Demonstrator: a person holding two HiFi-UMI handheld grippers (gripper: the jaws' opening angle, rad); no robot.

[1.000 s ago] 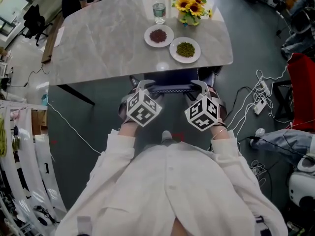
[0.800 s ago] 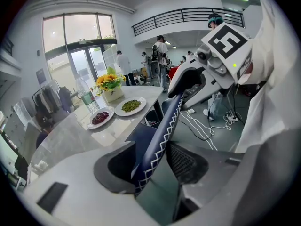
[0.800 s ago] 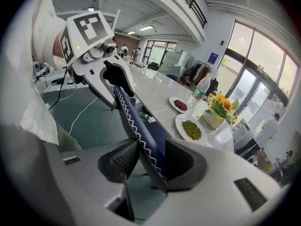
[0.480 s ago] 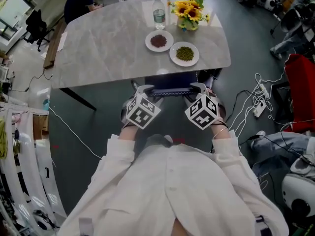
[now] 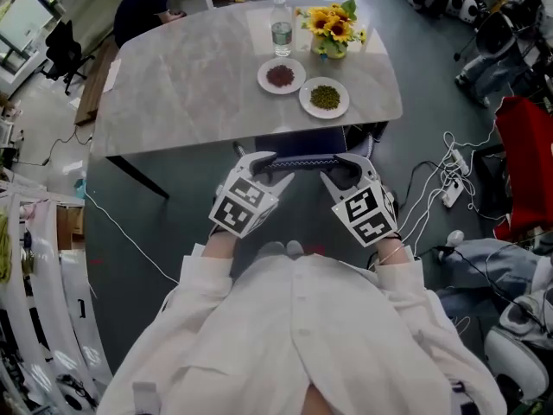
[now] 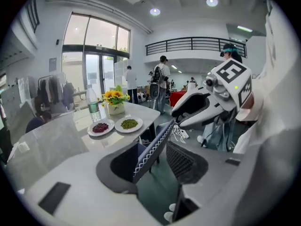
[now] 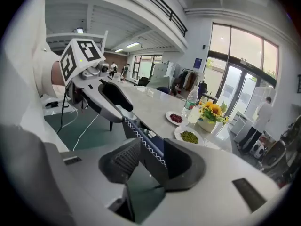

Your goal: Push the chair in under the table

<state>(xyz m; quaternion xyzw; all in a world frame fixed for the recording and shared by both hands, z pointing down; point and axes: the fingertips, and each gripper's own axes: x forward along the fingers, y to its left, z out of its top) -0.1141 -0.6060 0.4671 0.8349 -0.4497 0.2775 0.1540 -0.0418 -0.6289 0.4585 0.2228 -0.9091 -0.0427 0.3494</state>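
The dark blue chair (image 5: pixel 304 157) stands at the near edge of the grey marble table (image 5: pixel 190 85), its seat under the tabletop and only the top of its backrest showing. My left gripper (image 5: pixel 270 168) and right gripper (image 5: pixel 339 171) stand open at the two ends of that backrest. In the left gripper view the stitched backrest edge (image 6: pixel 151 149) runs between the jaws of the left gripper (image 6: pixel 153 164), against the left pad with a gap on the right. The right gripper view shows that backrest edge (image 7: pixel 143 147) between the jaws of the right gripper (image 7: pixel 150 166).
On the table are a plate of red beans (image 5: pixel 280 75), a plate of green beans (image 5: pixel 325 97), a water bottle (image 5: pixel 282 31) and sunflowers (image 5: pixel 331 26). Cables and a power strip (image 5: pixel 449 188) lie on the floor at right. A person (image 5: pixel 143 7) sits at the far side.
Both grippers have drawn back a little toward me and spread apart, and their jaws now stand wider. The chair and table look much the same.
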